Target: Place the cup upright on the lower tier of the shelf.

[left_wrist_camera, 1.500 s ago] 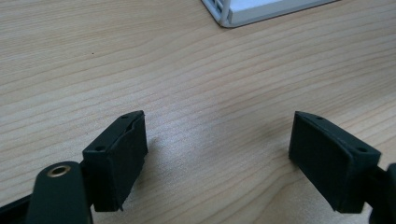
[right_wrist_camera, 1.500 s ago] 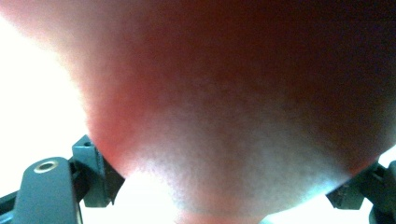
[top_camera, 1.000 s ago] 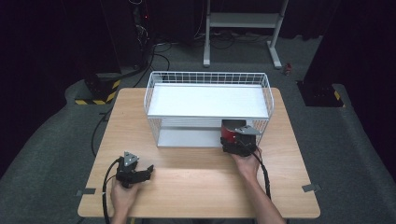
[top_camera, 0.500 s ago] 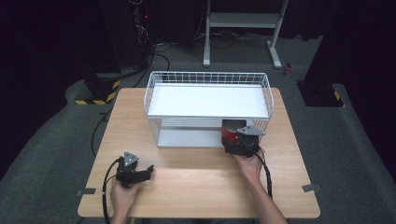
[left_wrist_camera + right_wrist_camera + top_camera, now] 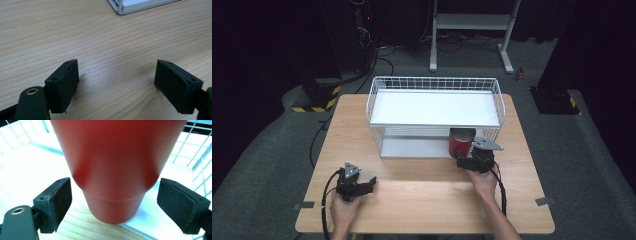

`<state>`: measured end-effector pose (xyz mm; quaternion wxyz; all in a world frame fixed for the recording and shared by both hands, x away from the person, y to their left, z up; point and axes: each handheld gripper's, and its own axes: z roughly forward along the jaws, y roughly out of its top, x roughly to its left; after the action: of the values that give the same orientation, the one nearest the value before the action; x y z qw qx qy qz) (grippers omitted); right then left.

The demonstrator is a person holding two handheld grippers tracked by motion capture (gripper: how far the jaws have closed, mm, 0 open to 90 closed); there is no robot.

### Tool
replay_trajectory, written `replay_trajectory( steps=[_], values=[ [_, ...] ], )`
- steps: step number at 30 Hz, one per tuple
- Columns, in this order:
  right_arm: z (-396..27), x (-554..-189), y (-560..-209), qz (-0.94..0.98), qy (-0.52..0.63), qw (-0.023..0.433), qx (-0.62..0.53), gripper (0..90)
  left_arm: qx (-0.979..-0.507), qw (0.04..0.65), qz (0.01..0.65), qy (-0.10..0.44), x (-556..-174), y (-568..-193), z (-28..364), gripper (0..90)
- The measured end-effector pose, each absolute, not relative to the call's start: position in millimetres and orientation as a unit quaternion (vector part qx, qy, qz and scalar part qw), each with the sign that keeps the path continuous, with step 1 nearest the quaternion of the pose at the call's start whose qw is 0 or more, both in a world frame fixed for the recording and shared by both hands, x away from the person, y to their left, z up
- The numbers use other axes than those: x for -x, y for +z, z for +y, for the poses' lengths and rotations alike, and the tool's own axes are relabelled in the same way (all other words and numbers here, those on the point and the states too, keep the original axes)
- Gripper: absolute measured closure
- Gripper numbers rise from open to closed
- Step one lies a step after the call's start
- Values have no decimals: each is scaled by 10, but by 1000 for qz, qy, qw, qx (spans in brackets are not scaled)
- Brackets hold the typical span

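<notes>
While the red cup (image 5: 112, 167) stands at the wire rack's (image 5: 434, 85) lower shelf edge, it is flanked, ungripped, by the right tongs (image 5: 112, 206) (spread wide); the left tongs (image 5: 116, 86), likewise wide, are rested on the tabletop (image 5: 100, 37).

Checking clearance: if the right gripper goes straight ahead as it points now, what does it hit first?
The red cup. It stands dead ahead, between the open jaws of the right gripper, which look clear of its sides. Behind it comes the white wire rack. How much gap remains before contact is hard to judge.

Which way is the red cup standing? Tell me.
Upright: the red cup shows its open mouth on top in the high view, narrow base down between the right gripper jaws.
</notes>
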<state>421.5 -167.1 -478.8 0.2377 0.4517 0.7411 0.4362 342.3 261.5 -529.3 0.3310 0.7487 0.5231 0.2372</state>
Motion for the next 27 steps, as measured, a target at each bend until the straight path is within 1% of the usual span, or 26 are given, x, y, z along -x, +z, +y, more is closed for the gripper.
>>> replay_trajectory(
  steps=[6,19,27],
  values=[
    [-1706,-4123,-4767,739,438,238,-453,171,-749,331,523,237,-3423,-5293,2615,200],
    [-1716,-3998,-4800,744,425,243,-455,328,-749,331,523,237,-3423,-5292,2616,200],
    [-1654,-4032,-4817,742,420,244,-462,369,-749,331,523,236,-3424,-5292,2616,200]
  ],
)
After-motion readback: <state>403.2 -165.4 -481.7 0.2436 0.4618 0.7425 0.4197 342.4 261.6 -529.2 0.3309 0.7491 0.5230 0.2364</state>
